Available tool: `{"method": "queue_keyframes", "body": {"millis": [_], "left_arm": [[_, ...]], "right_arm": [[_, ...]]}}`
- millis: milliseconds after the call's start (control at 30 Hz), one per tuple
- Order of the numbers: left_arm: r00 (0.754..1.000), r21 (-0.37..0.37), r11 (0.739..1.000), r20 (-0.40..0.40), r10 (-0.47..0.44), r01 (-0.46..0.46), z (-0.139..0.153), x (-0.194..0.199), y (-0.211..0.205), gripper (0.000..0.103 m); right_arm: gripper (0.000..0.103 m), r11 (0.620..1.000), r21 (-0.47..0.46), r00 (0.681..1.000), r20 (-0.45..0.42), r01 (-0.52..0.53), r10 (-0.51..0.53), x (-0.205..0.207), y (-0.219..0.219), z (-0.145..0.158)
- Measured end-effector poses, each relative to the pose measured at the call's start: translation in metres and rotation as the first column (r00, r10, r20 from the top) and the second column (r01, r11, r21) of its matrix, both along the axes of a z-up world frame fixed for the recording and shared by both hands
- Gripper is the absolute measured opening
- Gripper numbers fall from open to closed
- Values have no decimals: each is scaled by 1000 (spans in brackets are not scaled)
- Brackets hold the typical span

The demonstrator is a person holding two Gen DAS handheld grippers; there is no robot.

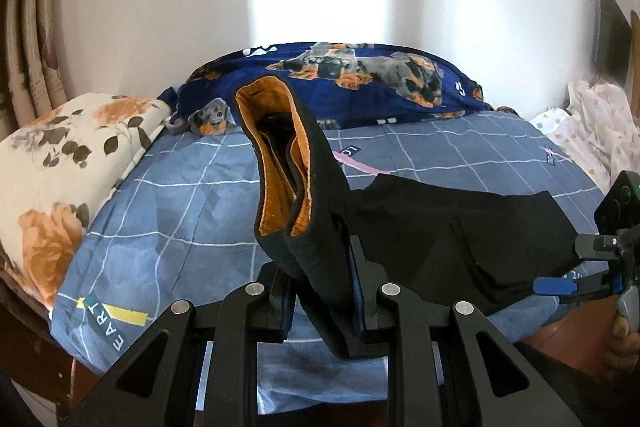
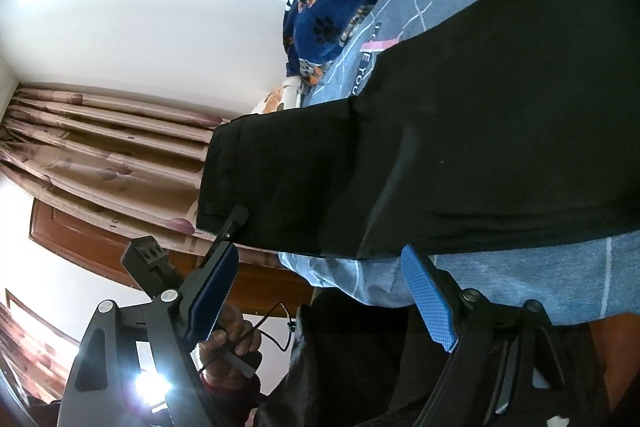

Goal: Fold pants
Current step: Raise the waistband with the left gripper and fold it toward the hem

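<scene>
Black pants (image 1: 448, 227) with an orange lining (image 1: 280, 155) lie across the blue checked bed (image 1: 192, 195). My left gripper (image 1: 324, 291) is shut on the pants' cuff end, which stands up above the bed with its orange inside showing. My right gripper (image 1: 560, 285) is at the right edge of the left wrist view, by the other end of the pants. In the right wrist view my right gripper (image 2: 320, 279) is open, its blue pads (image 2: 428, 295) just short of the edge of the black pants (image 2: 460, 155).
A floral pillow (image 1: 60, 163) lies at the left of the bed. A dark blue dog-print blanket (image 1: 360, 79) is piled at the far side against the white wall. Pale bedding (image 1: 592, 131) sits at the right. Curtains (image 2: 100, 155) and a wooden frame (image 2: 80, 239) stand beyond.
</scene>
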State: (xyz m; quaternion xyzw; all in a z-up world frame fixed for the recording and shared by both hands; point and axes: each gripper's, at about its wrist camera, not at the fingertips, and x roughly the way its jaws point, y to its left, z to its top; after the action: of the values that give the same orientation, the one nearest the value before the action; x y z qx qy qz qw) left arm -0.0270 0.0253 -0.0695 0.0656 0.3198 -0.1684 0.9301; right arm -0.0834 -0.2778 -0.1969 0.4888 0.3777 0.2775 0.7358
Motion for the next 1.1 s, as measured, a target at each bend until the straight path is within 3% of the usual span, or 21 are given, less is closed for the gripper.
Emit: {"method": "queue_keyframes", "body": {"millis": [333,733,1100], "left_arm": [[999,16,999,15,-50,49,14,-7,-21,23],[995,-24,995,2,-99,99,24,-3,-42,23],[989,-9,989,-7,-148,148,22,-2,-69,23]], "right_arm": [[83,999,35,1000,27,11,-12,0,-4,6],[86,994,108,999,18,26,-28,-4,-12,3],[91,968,249,999,16,38,-43,14,-23,8]]}}
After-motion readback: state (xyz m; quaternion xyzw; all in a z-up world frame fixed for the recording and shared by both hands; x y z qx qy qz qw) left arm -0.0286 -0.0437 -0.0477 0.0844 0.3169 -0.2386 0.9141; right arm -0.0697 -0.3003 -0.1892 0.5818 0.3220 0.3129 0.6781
